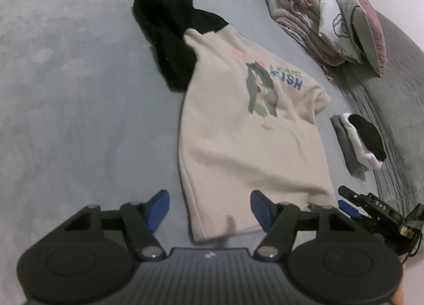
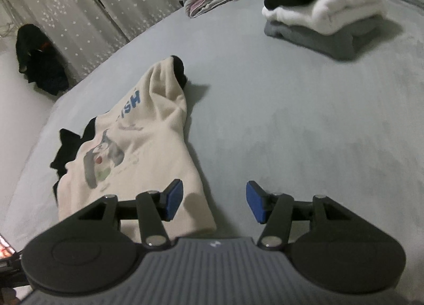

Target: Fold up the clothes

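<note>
Grey bed (image 1: pixel 79 92) under both grippers. Cream shirt (image 1: pixel 238 132) with black sleeves lies flat ahead of the left gripper (image 1: pixel 209 208), hem reaching between its wide-apart jaws, nothing clamped. Right gripper (image 2: pixel 214 205) jaws also apart and empty, shirt hem corner by the left pad. Bedding pile (image 1: pixel 326 21) far ahead-right. Folded stack (image 2: pixel 326 13) ahead-right of right jaws.

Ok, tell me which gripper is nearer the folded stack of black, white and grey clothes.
Right. The right gripper hovers open at the cream shirt's hem corner, on the side facing the folded stack. The left gripper, also open, is at the hem's opposite end, further away.
</note>
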Available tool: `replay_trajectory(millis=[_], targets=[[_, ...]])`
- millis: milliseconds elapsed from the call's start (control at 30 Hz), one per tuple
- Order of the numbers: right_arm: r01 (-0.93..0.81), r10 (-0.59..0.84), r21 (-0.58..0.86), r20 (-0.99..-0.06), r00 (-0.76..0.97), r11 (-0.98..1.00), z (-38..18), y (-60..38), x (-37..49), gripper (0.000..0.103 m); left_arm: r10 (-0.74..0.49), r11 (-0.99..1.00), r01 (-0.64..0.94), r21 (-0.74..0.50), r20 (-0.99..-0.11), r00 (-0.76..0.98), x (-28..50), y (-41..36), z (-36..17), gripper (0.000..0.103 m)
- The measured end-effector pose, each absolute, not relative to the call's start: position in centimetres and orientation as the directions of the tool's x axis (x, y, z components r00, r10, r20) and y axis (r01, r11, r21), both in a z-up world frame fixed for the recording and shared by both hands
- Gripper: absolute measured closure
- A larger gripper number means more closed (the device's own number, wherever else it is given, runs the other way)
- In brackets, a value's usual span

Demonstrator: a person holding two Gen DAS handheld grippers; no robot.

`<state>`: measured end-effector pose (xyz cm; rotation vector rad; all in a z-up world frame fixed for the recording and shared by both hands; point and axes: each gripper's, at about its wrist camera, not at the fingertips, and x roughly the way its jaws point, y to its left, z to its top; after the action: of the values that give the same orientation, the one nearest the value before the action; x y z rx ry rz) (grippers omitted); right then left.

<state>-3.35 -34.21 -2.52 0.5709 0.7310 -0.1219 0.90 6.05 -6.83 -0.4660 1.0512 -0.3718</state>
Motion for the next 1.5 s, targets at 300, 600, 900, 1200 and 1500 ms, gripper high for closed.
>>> replay_trajectory(millis=[300, 600, 900, 1200, 1500], targets=[[0.227, 0.138, 0.464, -0.628, 0.766, 0.856, -3.9, -33.7, -7.2, 0.042, -0.515, 0.829, 0.076, -0.554, -0.703, 0.491, -0.9, 5.0, -8.1, 0.04], [0.174, 0.094, 0.386, -0.585, 0.806, 0.906, -5.1, -31.3, -7.1, 0.043, -0.475, 0.84, 0.074, -0.538, -0.662, 0.579, -2.3, 4.1, -9.1, 0.075], [0.14, 0.032, 0.257, -0.567, 0.823, 0.956, -5.5, -29.2, -5.7, 0.099, -0.494, 0.839, 0.179, -0.515, -0.578, 0.649, -3.9, 3.5, -7.3, 0.095], [0.063, -0.005, 0.088, -0.544, 0.839, 0.994, -2.9, -29.2, -8.4, 0.099, -0.494, 0.852, 0.276, -0.444, -0.509, 0.705, -8.3, 5.9, -2.9, 0.096], [-0.08, 0.019, -0.09, -0.54, 0.842, 0.993, -1.0, -28.5, -11.6, 0.099, -0.513, 0.855, 0.302, -0.421, -0.605, 0.609, -10.5, 8.1, -3.4, 0.096]])
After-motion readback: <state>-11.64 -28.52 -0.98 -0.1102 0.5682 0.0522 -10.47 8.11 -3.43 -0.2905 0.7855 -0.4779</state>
